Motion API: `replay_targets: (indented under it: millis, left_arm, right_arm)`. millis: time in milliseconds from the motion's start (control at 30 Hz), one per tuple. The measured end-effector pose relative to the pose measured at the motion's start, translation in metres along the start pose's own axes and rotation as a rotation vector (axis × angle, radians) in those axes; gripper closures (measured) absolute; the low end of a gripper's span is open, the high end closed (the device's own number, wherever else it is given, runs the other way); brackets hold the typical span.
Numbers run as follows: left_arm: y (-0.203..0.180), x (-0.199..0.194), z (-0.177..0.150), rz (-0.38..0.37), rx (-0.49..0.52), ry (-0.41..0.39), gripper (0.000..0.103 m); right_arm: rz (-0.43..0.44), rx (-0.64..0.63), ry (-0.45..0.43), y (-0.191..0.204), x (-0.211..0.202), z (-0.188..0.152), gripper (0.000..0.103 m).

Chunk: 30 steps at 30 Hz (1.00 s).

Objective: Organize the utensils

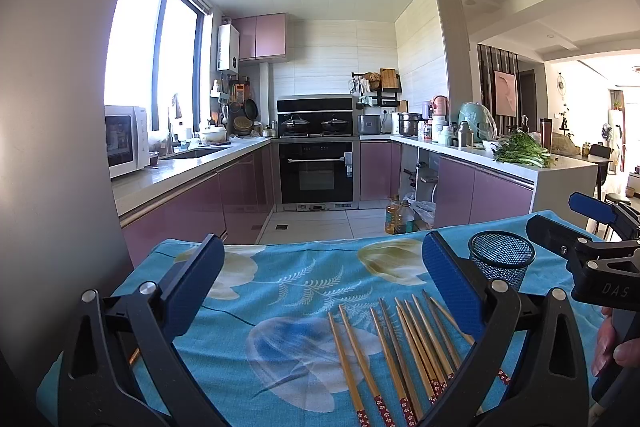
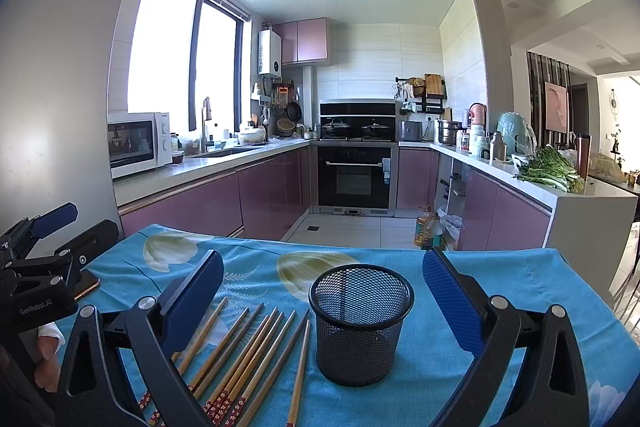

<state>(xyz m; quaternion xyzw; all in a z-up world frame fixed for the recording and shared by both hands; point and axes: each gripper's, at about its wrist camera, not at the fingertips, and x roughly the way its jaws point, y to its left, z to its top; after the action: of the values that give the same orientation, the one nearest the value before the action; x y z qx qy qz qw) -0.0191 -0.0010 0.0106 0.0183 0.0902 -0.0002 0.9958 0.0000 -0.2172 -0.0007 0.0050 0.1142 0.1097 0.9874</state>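
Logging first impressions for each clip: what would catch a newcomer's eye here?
A fan of wooden chopsticks lies loose on the bright blue floral tablecloth. Just right of them stands an empty black mesh cup. Both the left gripper and right gripper are open and hold nothing.

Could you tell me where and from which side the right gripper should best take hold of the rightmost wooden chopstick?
Probably at mid-shaft, coming from above, fingers straddling its width. The rightmost wooden chopstick lies flat on the blue floral tablecloth, slightly apart from the others, left of the black mesh cup. The right gripper is open.
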Motion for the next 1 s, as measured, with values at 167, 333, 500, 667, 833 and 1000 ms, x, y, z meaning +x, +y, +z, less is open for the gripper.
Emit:
replay_targets:
  millis: [167, 333, 500, 667, 833, 1000]
  left_arm:
    - [0.000, 0.000, 0.000, 0.001, 0.002, 0.000, 0.005]
    - [0.001, 0.001, 0.001, 0.001, -0.002, 0.002, 0.005]
    - [0.001, 0.003, 0.001, 0.000, 0.001, 0.006, 0.005]
    - [-0.001, 0.004, -0.001, -0.001, 0.003, 0.011, 0.005]
    - [-0.001, 0.009, -0.006, -0.009, 0.013, 0.030, 0.005]
    - [0.002, 0.025, -0.013, -0.034, 0.028, 0.113, 0.005]
  right_arm:
    - [0.000, 0.000, 0.000, 0.000, 0.000, 0.000, 0.007]
    - [-0.001, -0.001, 0.001, 0.000, 0.000, 0.000, 0.007]
    - [-0.001, -0.001, 0.000, 0.000, 0.000, 0.000, 0.007]
    - [0.001, -0.001, 0.000, 0.000, 0.000, 0.000, 0.007]
    - [0.017, -0.002, 0.015, -0.001, 0.001, 0.001, 0.007]
    - [0.087, -0.022, 0.099, -0.001, 0.006, -0.007, 0.007]
